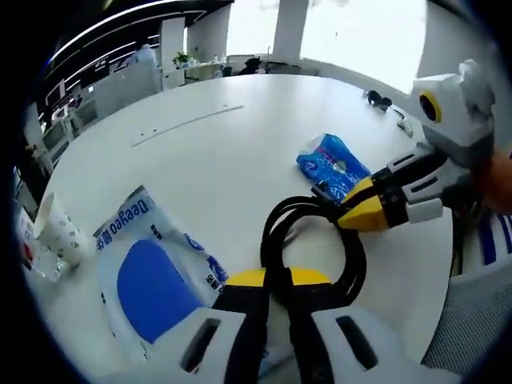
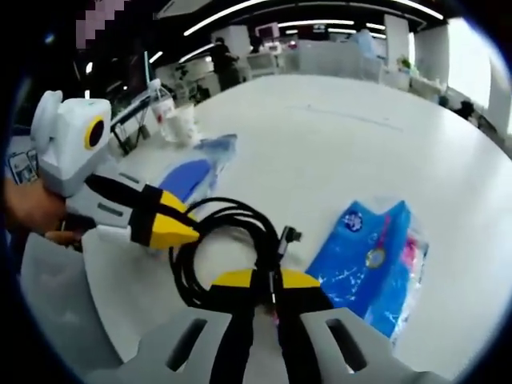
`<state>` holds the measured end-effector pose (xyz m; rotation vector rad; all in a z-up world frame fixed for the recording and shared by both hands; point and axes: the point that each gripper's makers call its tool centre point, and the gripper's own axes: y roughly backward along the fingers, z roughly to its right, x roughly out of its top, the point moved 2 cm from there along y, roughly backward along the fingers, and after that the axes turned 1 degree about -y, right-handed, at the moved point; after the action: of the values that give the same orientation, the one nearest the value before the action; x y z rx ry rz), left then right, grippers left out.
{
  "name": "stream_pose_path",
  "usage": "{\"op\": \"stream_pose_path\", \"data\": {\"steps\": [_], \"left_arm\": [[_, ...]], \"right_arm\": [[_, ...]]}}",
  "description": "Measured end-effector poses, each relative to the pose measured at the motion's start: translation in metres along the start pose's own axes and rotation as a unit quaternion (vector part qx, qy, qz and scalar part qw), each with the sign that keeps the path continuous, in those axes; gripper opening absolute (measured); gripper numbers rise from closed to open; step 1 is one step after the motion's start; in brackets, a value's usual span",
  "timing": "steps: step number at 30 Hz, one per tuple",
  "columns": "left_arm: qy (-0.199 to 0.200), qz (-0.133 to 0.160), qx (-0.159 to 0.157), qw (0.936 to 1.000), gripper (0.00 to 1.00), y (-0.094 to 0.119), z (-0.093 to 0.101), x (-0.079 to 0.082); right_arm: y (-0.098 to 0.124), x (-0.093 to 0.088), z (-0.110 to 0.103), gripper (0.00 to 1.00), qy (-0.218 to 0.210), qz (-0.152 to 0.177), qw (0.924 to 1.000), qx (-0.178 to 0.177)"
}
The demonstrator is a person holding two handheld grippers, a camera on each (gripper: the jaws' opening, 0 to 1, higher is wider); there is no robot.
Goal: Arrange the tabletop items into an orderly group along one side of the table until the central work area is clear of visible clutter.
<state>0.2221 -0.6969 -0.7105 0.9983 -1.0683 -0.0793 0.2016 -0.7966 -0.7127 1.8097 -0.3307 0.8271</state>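
Both my jaws are clenched on the coiled black rubber cable point(image 1: 312, 248): my left gripper point(image 1: 277, 280) pinches its near loop, my right gripper point(image 1: 356, 214) bites the far side at two o'clock. Its long axis runs between them. On the white round table point(image 1: 240, 136), the blue tissue packet point(image 1: 332, 164) lies just beyond, and the white-and-blue plastic pouch point(image 1: 152, 272) at nine o'clock, equally near.
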Motion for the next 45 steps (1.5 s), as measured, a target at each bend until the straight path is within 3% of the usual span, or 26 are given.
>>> {"op": "stream_pose_path", "data": {"steps": [33,45], "left_arm": [[-0.006,-0.015,-0.022,0.9996,0.08,0.006,0.033,-0.022],[-0.041,-0.021,-0.022,0.9987,0.12,0.007,0.033,-0.023]], "right_arm": [[0.019,-0.032,-0.008,0.07,0.006,-0.022,0.9997,-0.001],[0.018,-0.033,-0.009,0.07,0.017,-0.023,0.9996,-0.004]]}}
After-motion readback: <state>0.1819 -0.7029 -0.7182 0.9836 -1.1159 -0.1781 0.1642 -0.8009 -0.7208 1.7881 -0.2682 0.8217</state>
